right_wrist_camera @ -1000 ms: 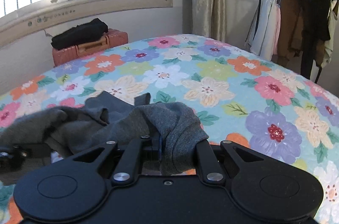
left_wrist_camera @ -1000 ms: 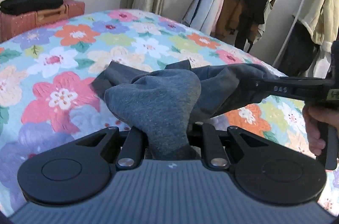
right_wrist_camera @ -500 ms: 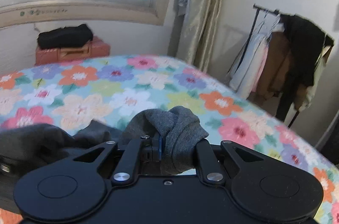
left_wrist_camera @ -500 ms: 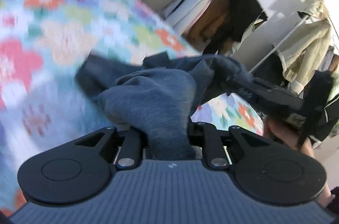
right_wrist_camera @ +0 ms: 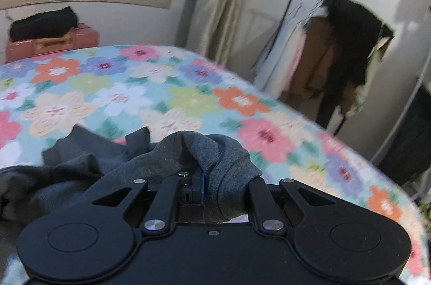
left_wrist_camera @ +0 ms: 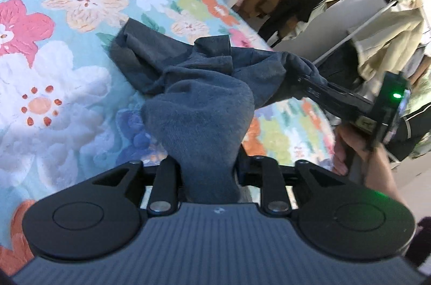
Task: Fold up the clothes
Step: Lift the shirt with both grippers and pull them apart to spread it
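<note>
Flowered bed point(left_wrist_camera: 67, 85) under everything, clothes rack point(right_wrist_camera: 336, 42) at 2 o'clock. Gray garment point(left_wrist_camera: 204, 85) bunched above bed. Left tool point(left_wrist_camera: 208, 163) and right tool point(right_wrist_camera: 223, 185) each closed on one edge, probably to spread it flat for folding.

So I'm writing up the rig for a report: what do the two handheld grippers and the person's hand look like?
Both grippers are black, each with two round discs and silver pivot pins. The left gripper has a ribbed grey body; the right gripper has a smooth black one with a blue pad. From the left wrist view, the right unit shows a green light and a bare hand, no sleeve.
</note>
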